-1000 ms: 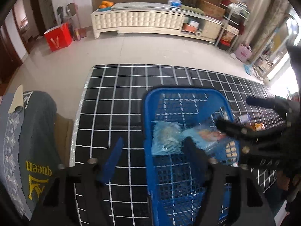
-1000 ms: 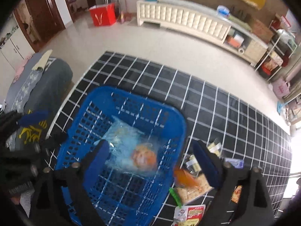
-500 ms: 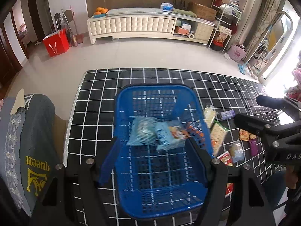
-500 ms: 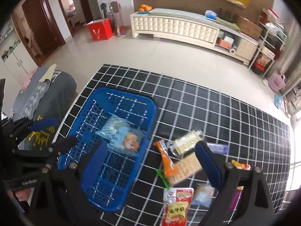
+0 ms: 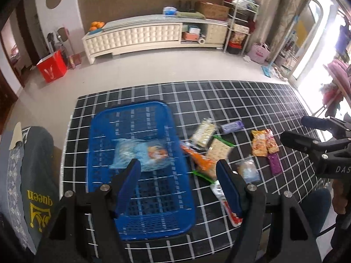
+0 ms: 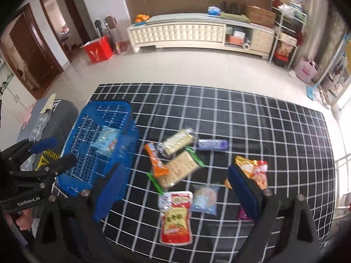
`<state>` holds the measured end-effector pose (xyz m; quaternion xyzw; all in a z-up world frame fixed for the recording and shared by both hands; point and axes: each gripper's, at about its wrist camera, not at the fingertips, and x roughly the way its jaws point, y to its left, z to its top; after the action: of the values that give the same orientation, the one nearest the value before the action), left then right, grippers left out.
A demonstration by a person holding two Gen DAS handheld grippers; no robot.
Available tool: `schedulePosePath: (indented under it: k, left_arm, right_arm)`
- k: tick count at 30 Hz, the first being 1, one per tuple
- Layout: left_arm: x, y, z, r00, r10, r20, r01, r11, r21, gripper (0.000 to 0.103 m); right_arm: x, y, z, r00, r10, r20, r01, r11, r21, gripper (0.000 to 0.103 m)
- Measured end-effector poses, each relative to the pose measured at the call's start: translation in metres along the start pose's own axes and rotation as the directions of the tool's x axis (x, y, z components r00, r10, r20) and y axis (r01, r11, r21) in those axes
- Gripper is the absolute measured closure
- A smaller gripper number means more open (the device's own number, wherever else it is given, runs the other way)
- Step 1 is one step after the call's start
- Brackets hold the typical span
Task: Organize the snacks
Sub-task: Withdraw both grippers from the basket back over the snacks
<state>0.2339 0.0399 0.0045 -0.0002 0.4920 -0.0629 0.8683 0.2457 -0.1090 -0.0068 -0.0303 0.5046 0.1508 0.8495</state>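
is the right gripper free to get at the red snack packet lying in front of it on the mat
Probably yes. The right gripper is open and empty, and the red snack packet lies flat on the checked mat between its fingers' line, nothing on top of it; a round biscuit pack sits just beside.

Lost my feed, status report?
Both claws open, empty. One packet in basket, rest loose on mat. Nothing blocking.

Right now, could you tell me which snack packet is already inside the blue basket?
The pale blue translucent packet, alone in the blue basket; every other packet lies outside on the checked mat.
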Motion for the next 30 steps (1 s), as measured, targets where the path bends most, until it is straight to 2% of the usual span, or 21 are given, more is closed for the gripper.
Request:
schedulePosePath:
  k: [8,15,19,26,30]
  left_arm:
    - [0.027,-0.057,-0.005,0.998,-0.055,-0.034,0.057,0.997,0.051,0.034]
    - [0.063,-0.097,-0.012,0.993,-0.073,-0.094,0.082,0.992,0.093,0.034]
    - [0.091,-0.116,-0.020,0.984,-0.098,-0.150,0.112,0.989,0.091,0.034]
    - [0.135,-0.147,-0.028,0.969,-0.100,-0.226,0.125,0.987,0.099,0.034]
    - [0.160,-0.163,-0.031,0.954,-0.104,-0.280,0.136,0.986,0.097,0.034]
  right_arm:
    - [-0.008,-0.056,-0.028,1.000,-0.022,-0.014,0.023,0.998,0.051,0.007]
    - [0.011,-0.097,-0.052,0.998,-0.027,-0.061,0.033,0.995,0.098,0.007]
    - [0.027,-0.115,-0.065,0.996,-0.013,-0.091,0.024,0.992,0.125,0.007]
    - [0.056,-0.140,-0.086,0.990,0.006,-0.141,0.017,0.987,0.158,0.007]
    - [0.069,-0.160,-0.093,0.987,0.010,-0.159,0.020,0.982,0.186,0.007]
